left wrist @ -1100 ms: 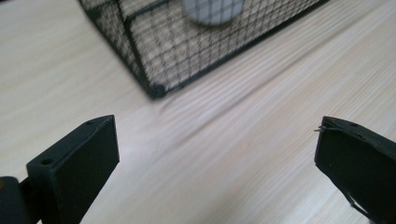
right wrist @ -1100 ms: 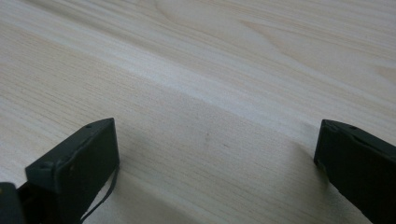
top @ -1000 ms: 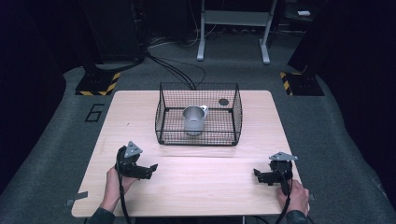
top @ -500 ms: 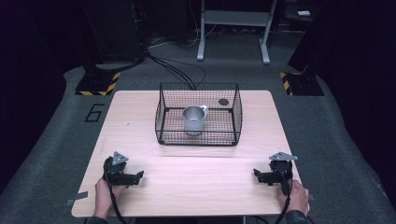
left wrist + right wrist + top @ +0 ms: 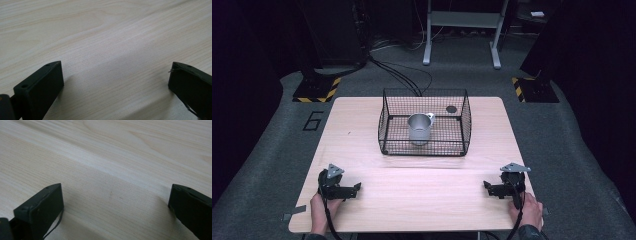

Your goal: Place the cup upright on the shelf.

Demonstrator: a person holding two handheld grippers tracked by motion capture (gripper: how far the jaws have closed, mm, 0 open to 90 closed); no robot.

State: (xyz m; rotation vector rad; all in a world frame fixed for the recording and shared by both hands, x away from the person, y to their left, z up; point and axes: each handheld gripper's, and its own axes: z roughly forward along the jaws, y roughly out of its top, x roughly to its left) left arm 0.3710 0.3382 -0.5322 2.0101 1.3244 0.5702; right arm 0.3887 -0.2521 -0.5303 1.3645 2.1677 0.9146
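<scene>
Pale wooden bench (image 5: 422, 195) lies bare between both pairs of wide-open, empty jaws. Left gripper (image 5: 351, 190) and right gripper (image 5: 492, 189) rest near its front corners, well apart from the metal cup (image 5: 419, 128) standing upright inside the wire basket (image 5: 384, 127).

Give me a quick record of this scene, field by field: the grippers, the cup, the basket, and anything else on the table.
left gripper: open, holds nothing, low over the near left part of the table
right gripper: open, holds nothing, low over the near right part
metal cup: upright inside the basket, handle toward the far right
wire basket: black mesh, open top, on the far middle of the table
dark disc: small, round, at the basket's far right corner
table: light wood
</scene>
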